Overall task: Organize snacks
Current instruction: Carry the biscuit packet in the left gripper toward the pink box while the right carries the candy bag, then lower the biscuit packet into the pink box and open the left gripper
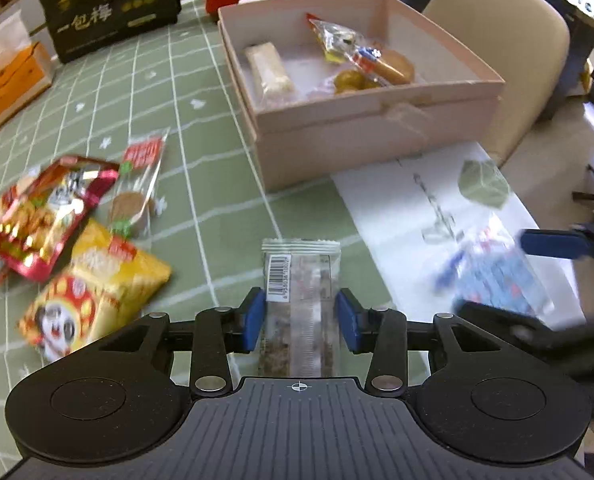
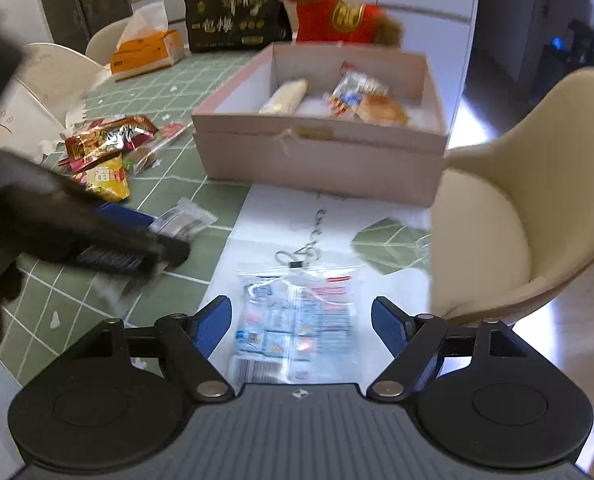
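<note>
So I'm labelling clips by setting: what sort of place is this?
Probably a home dining area: a table under a green grid-patterned tablecloth, a cream upholstered chair pulled up to it, and an orange cardboard tissue box beside a red plush toy.

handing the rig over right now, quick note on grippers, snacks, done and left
Left gripper: jaws around a clear bar packet on the green tablecloth; whether the pads press it is unclear.
Right gripper: open, straddling a blue and white packet on the white paper, not gripped.
Pink box: already holds a few snacks, among them a pale bar and a bun.
Left to do: these two packets, plus the red bag, yellow bag and small clear packet lying left of the box.
</note>
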Demonstrator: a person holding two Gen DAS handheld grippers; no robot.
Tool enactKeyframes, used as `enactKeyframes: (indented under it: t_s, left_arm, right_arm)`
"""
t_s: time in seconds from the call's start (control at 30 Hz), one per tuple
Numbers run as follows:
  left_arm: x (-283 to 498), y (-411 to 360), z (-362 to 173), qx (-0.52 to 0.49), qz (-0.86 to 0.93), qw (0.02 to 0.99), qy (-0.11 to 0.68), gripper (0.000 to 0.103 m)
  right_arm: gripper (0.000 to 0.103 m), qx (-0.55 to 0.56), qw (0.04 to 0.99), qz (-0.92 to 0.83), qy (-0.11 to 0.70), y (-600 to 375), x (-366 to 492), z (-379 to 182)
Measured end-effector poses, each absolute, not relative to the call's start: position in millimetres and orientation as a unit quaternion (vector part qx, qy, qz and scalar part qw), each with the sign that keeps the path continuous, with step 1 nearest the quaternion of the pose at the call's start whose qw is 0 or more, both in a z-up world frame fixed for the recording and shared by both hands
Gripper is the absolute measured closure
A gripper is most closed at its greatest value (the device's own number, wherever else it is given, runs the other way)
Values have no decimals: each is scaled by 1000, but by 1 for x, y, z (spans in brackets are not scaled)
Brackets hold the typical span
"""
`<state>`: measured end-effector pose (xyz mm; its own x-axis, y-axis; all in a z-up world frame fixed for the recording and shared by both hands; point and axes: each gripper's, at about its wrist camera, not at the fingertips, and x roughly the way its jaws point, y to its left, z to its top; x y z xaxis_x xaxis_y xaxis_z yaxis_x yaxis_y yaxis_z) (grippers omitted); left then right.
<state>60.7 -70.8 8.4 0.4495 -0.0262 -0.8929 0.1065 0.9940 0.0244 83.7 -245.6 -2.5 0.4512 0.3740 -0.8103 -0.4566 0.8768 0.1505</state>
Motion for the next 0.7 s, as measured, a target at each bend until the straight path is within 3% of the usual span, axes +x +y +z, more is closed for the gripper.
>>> enactKeyframes:
  t_s: [0.13, 0.17, 0.23, 0.33, 0.47, 0.7]
  left_arm:
    - [48, -63, 11, 7, -44, 849, 527, 58]
    - [46, -62, 12, 1, -46, 849, 526, 58]
    - [44, -61, 15, -11, -51, 851, 522, 58]
    - [42, -59, 25, -31, -67, 858, 508, 58]
    - [42, -61, 59, -40, -95, 877, 469, 58]
    - [95, -59, 167, -18, -148, 923, 354, 58]
  right_arm:
    - [26, -70, 851, 243, 460, -234, 78, -5]
    - [35, -82, 850, 242, 460, -232, 76, -5]
    - [43, -96, 844, 257, 460, -231, 71, 1]
    - [44, -77, 840, 279, 459, -241, 72, 21]
    - [44, -42, 864, 282, 414, -261, 87, 74]
    - [44, -22, 922, 256, 288, -280, 144, 190]
